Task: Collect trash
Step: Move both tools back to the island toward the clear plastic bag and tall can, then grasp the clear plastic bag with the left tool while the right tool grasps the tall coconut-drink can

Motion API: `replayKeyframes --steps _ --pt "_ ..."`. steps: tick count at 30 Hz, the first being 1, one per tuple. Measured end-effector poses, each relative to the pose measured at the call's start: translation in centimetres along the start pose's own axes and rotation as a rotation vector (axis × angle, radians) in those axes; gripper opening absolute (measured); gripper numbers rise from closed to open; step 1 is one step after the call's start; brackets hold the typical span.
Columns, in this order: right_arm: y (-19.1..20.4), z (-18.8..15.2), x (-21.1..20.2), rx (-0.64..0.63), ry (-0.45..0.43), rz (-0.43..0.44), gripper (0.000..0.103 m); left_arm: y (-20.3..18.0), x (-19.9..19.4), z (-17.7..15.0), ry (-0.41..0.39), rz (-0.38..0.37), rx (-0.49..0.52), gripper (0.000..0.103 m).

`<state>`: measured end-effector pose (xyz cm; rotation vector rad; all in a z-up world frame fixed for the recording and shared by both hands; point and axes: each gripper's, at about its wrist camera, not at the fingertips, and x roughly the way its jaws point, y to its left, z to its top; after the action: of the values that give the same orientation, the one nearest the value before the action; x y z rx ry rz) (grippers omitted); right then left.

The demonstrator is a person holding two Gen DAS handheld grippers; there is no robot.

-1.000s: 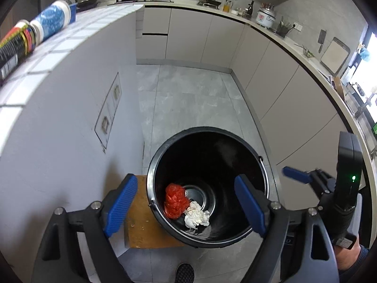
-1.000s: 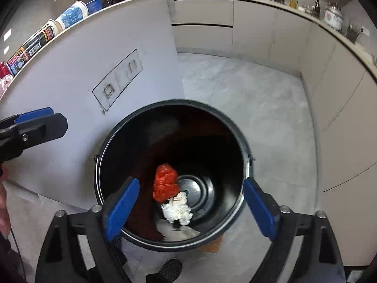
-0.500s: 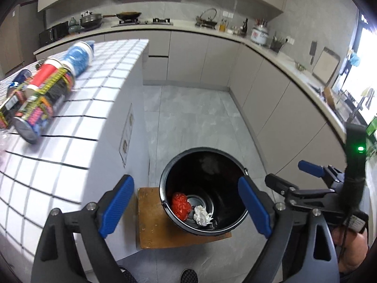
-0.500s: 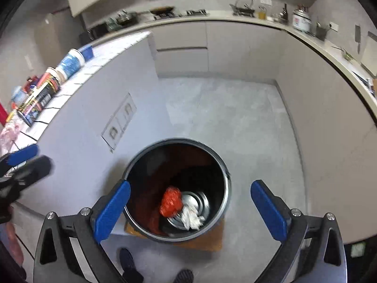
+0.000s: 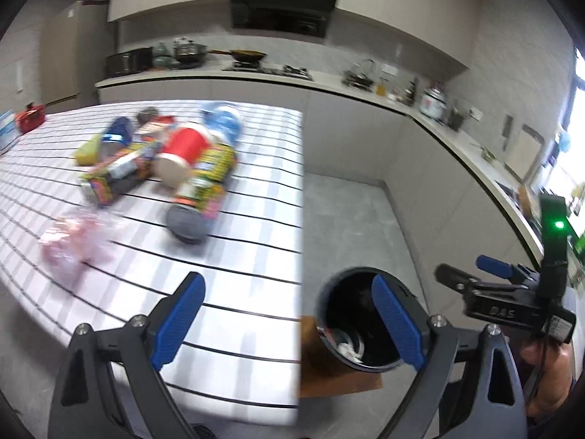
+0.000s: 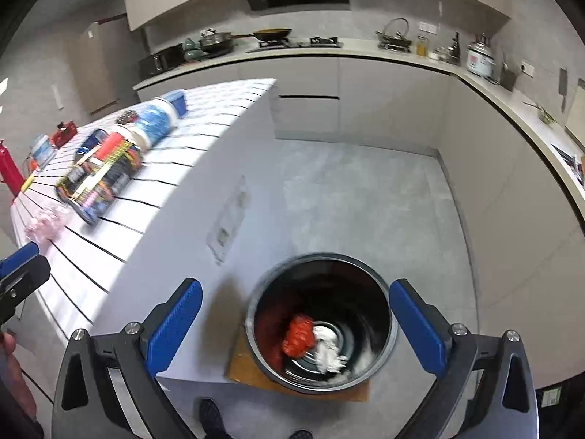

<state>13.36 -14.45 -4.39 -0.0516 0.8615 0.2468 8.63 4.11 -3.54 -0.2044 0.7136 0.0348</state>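
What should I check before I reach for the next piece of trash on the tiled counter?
1. Left gripper empty: ok, its fingers have just been opening and nothing sits between them.
2. Right gripper empty: ok, wide apart, nothing held.
3. Trash left on the tiled counter: ok, a pile of cans and a pink plastic bag lie there.
4. Black bin has room: ok, only a red wad and white paper at its bottom.
5. Which can lies loose on top: cannot tell, the pile is blurred.
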Motion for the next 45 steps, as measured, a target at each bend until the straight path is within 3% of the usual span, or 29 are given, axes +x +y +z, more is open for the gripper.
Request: replayKeyframes --steps 9,16,23,30,33,34,45 --pt "8.2 3.1 -0.2 -0.041 -0.038 0.061 0.103 10.7 -1.4 1.8 -0.062 0.137 -0.098 0.094" --pt "13.1 5.1 0.3 -0.049 -0.054 0.103 0.103 15.8 -1.5 2.0 -0.068 0.184 -0.113 0.094" --pt "17.1 6.7 1.8 -0.028 -0.048 0.128 0.097 18.8 0.2 1.9 -0.032 0.156 -0.101 0.093" --pt "19.3 7.4 4.2 0.009 -0.021 0.123 0.092 20.0 2.7 1.4 0.027 0.115 -0.084 0.084" --pt "20.2 7.4 5.2 0.015 -0.008 0.117 0.091 20.4 3.7 1.3 0.037 0.083 -0.079 0.074" --pt "20.4 7.3 5.4 0.016 -0.003 0.116 0.09 20.5 3.9 1.3 0.043 0.081 -0.08 0.064" --pt "22.9 7.6 8.5 0.033 0.025 0.116 0.086 22.9 4.6 3.3 0.03 0.131 -0.09 0.062"
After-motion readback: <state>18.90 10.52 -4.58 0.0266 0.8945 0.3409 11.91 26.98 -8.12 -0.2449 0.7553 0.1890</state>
